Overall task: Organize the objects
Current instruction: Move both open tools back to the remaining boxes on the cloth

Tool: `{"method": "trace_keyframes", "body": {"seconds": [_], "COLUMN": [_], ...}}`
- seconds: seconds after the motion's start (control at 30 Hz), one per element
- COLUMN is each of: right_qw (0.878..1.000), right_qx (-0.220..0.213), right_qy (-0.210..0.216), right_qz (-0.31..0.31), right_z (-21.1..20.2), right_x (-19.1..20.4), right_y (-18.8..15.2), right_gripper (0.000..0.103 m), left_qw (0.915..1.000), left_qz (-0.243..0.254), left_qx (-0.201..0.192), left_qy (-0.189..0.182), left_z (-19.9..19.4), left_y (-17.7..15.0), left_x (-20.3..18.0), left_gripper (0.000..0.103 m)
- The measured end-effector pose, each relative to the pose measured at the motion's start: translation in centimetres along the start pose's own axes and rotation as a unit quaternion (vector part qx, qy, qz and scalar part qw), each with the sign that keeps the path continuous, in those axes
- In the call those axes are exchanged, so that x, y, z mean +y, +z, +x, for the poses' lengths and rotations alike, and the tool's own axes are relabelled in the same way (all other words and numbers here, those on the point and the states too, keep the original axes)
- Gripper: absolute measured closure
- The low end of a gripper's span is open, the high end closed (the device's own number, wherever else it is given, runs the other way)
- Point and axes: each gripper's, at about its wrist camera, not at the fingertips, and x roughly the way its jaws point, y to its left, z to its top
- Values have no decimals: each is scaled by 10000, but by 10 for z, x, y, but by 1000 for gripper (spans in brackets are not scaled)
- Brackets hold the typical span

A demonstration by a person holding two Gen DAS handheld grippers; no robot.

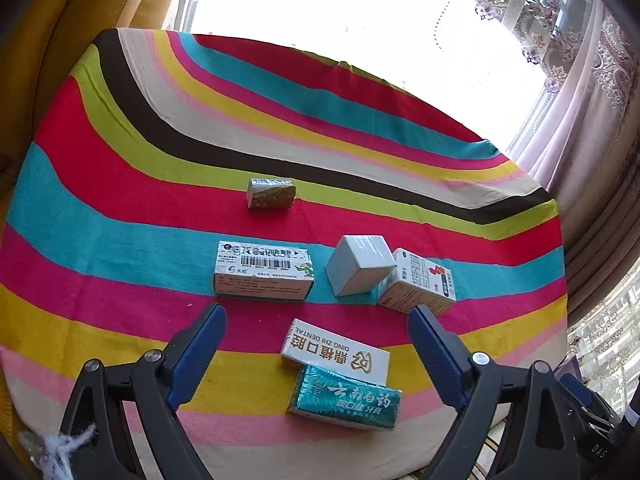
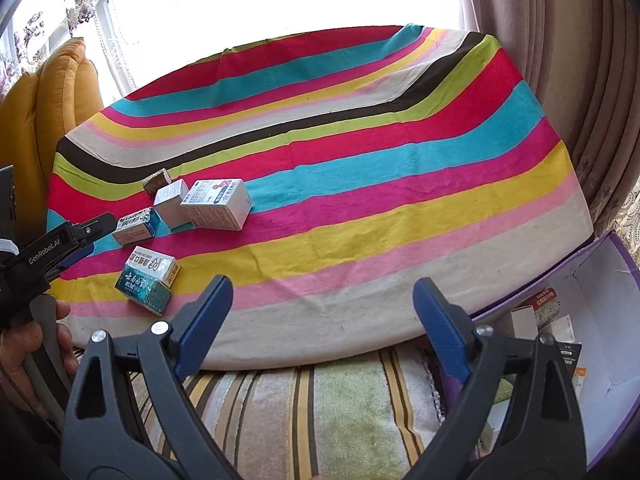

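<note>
my left gripper (image 1: 316, 332) hangs with its jaws spread wide and holding nothing, just above the near end of the counter (image 1: 120, 184) under its striped cloth. my right gripper (image 2: 322, 304) is likewise released and bare, poised over the counter's near edge, with the purple storage box (image 2: 600, 264) at about four o'clock of it, already carrying a few cartons.

from the left wrist, the dental box (image 1: 336, 350) sits dead centre between my fingers, and the teal toothpaste box (image 1: 346, 398) lies at six o'clock of it, touching and seeming to overlap its near edge. further out, the long medicine box (image 1: 264, 270) is at eleven o'clock, the plain grey box (image 1: 360, 266) at one o'clock, touching the white medicine carton (image 1: 418, 282) beside it, and a small foil-wrapped packet (image 1: 272, 193) is off alone at twelve.

i judge the step in hand to be picking up the nearest pair with the left. to do it well i'd take the teal toothpaste box first, since it rests against the dental box; close across its short sides, square to the faces, so the glossy wrap doesn't slide. lift straight up before swinging toward the purple storage box, so the dental box isn't dragged along. the risk is pinching both cartons at once.
</note>
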Motion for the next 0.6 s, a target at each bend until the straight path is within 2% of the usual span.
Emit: {"method": "trace_keyframes", "body": {"seconds": [0.1,0.37,0.6], "right_qw": [10000,9997,9993], "right_qx": [-16,14,42], "right_qy": [28,152,215], "right_qz": [-62,-175,-299], "right_z": [7,30,50], "right_x": [11,38,60], "right_y": [5,16,25], "right_gripper": [7,5,4], "left_qw": [9995,9964,9927], "left_qz": [74,13,127], "left_qx": [157,503,628], "left_qy": [268,677,1021], "left_z": [16,56,75], "left_y": [4,14,17], "left_x": [4,14,20], "left_gripper": [0,0,0]}}
